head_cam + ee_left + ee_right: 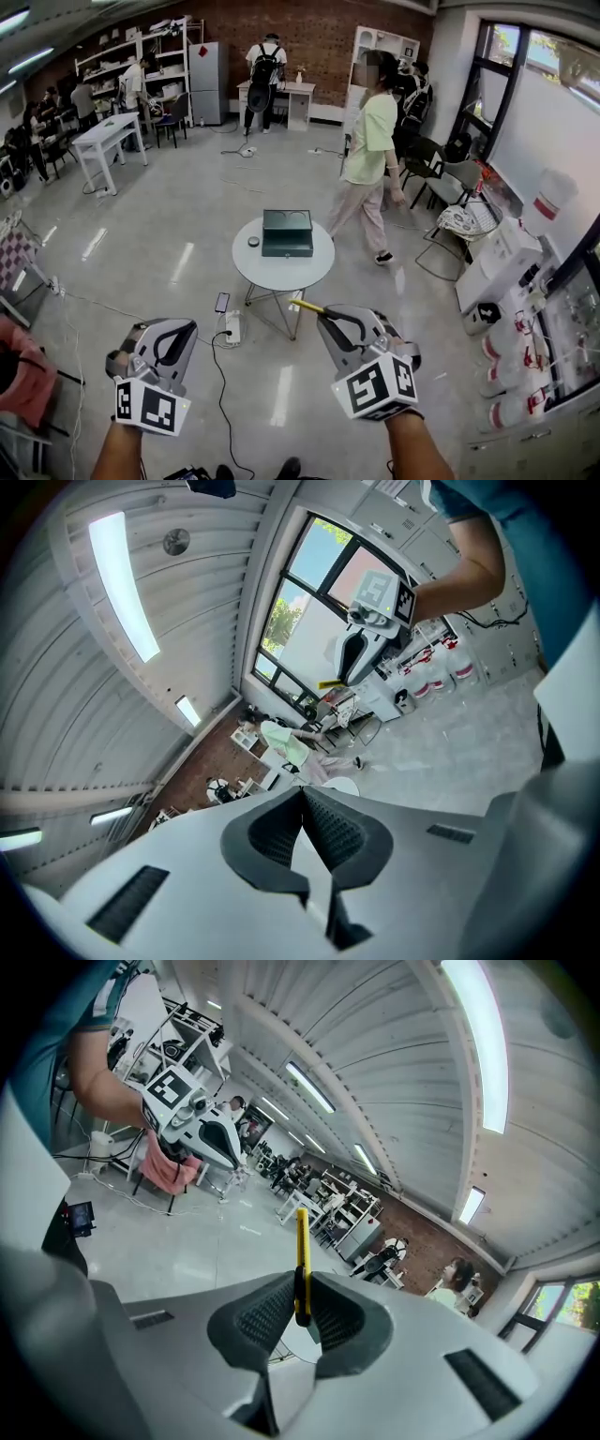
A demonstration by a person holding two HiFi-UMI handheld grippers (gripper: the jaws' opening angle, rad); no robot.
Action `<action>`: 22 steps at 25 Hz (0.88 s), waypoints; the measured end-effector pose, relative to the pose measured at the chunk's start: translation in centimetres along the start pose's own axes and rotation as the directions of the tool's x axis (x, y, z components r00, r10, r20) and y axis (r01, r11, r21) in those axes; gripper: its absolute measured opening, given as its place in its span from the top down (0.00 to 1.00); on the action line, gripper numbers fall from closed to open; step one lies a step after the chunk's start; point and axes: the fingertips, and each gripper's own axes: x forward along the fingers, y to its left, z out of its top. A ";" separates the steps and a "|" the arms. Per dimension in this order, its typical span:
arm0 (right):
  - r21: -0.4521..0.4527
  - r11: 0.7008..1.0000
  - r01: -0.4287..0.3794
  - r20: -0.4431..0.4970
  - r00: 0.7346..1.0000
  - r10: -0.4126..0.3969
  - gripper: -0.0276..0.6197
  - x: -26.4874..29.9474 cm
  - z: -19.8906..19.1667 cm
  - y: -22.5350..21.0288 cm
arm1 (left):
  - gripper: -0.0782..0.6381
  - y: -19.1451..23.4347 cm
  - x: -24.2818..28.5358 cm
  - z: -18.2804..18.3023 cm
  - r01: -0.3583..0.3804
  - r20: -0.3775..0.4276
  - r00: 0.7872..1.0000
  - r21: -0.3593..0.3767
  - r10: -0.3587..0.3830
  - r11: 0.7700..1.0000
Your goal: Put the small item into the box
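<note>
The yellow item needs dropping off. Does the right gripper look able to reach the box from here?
Probably not yet: the right gripper, shut on the yellow item, hangs well short of the box on the round table. Nothing stands in the way, so stepping forward should do.

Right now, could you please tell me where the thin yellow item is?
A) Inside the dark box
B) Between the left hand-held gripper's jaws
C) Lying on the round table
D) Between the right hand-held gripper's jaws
D: the right gripper view shows the thin yellow item clamped between the jaws of the right hand-held gripper, while the left hand-held gripper is closed on nothing.
</note>
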 end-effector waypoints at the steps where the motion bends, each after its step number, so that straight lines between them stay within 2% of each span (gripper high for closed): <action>1: 0.006 1.000 0.005 0.000 1.000 -0.005 0.85 -0.4 -0.6 -0.5 | 0.87 -0.1 0.5 0.7 0.003 0.003 1.000 0.006 -0.003 1.000; 6: 0.030 0.999 0.037 -0.023 0.999 -0.037 0.85 -2.1 -2.8 -2.4 | 0.86 -0.1 2.9 3.2 0.018 0.033 0.999 0.026 -0.018 1.000; 12: 0.052 0.994 0.100 -0.087 0.992 -0.095 0.85 -2.4 -3.4 -3.8 | 0.87 1.4 5.7 3.7 0.054 0.110 0.992 0.048 -0.059 0.997; 16: 0.052 0.988 0.146 -0.146 0.980 -0.137 0.85 -0.4 -1.4 -4.4 | 0.86 4.7 7.2 1.7 0.077 0.172 0.981 0.053 -0.085 0.996; 22: 0.050 0.981 0.185 -0.203 0.964 -0.172 0.85 5.3 2.5 -3.8 | 0.86 9.9 9.2 -3.9 0.104 0.232 0.966 0.065 -0.117 0.992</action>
